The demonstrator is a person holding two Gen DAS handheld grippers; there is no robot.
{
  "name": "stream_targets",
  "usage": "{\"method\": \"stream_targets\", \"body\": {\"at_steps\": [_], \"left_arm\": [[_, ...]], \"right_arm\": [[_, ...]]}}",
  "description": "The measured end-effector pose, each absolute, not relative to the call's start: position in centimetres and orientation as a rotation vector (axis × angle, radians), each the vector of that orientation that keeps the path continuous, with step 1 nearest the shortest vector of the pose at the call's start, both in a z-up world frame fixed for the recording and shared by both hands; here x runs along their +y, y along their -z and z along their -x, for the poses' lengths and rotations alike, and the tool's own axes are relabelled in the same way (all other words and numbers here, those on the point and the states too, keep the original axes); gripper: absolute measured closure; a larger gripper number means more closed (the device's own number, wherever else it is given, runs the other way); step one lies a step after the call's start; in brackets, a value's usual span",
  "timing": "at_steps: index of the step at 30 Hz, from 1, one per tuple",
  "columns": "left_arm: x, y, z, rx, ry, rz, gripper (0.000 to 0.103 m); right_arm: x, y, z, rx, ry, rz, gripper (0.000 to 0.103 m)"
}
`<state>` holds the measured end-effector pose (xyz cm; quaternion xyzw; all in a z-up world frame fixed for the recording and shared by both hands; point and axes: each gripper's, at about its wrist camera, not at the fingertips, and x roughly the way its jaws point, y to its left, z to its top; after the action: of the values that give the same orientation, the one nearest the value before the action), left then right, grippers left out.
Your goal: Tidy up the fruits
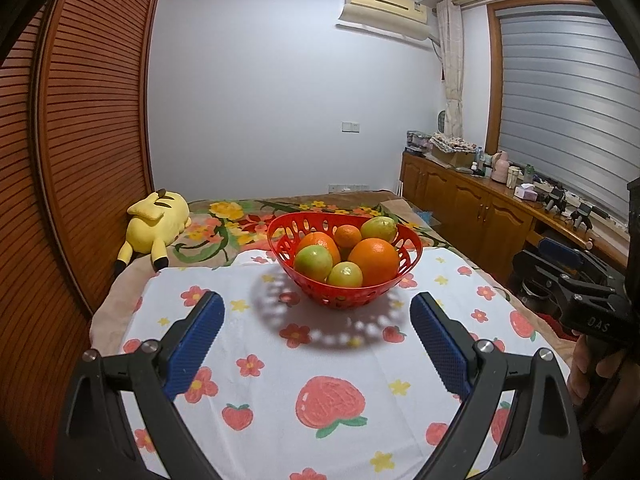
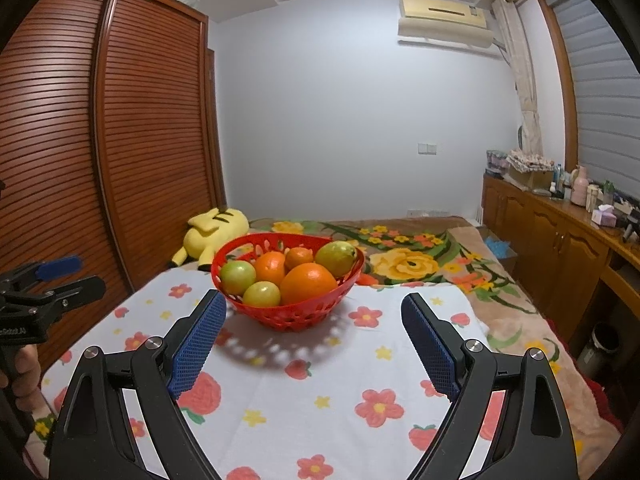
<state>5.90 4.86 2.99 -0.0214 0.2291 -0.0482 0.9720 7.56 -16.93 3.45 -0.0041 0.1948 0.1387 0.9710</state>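
A red perforated basket (image 1: 344, 276) stands on a white cloth printed with flowers and strawberries (image 1: 320, 368), straight ahead of the left hand-held gripper (image 1: 316, 312) and a little beyond its blue-padded fingertips (image 1: 208, 320). That hand-held gripper has its jaws spread wide with nothing between them, only the cloth and the basket's dappled shadow showing in the gap. From the right wrist view, the right hand-held gripper (image 2: 314, 316) is likewise wide open and empty, and the basket (image 2: 288, 312) sits ahead of it, offset toward its left finger (image 2: 200, 340), whose tip appears just beside the basket's wall; whether they touch cannot be told. All six fruits lie inside the basket: a large orange (image 1: 374, 262) at the front right, a small green fruit (image 1: 345, 275) touching it at the front, a bigger green fruit (image 1: 314, 263) to the left, a second orange (image 1: 320, 242) behind that, a small tangerine (image 1: 347, 236) toward the back, and a yellow-green pear-like fruit (image 1: 378, 227) at the back right against the rim. The cloth covers the near part of a bed with a floral blanket (image 1: 240, 224), where a yellow plush toy (image 1: 156, 224) lies beyond the left hand-held gripper and to its left, beside a slatted wooden wardrobe (image 1: 88, 120). Off to the right of both, a wooden counter (image 1: 480, 200) along the wall carries assorted clutter. Each hand-held gripper shows at the edge of the other's view, with a hand (image 1: 580, 368) on its grip.
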Motion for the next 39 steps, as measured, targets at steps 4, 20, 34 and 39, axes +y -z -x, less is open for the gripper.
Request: {"method": "stream_targets", "body": {"at_steps": [4,20,34,39], "left_arm": [[4.9,-3.0,-5.7,0.459,0.093,0.042,0.008],[4.6,-3.3,-5.2,0.449,0.094,0.041,0.008],[4.5,-3.7,-4.6,0.441,0.101,0.038,0.008],[4.4,-3.8,-4.5,0.442,0.101,0.038,0.008]], "right_arm": [[-16.9,-3.6,-7.5,0.388,-0.281,0.009,0.012],[-16.9,-3.8,-7.3,0.390,-0.288,0.008,0.012],[-17.0,-3.8,-7.2,0.389,-0.287,0.007,0.012],[-17.0,-3.8,-7.2,0.386,-0.287,0.007,0.012]]}}
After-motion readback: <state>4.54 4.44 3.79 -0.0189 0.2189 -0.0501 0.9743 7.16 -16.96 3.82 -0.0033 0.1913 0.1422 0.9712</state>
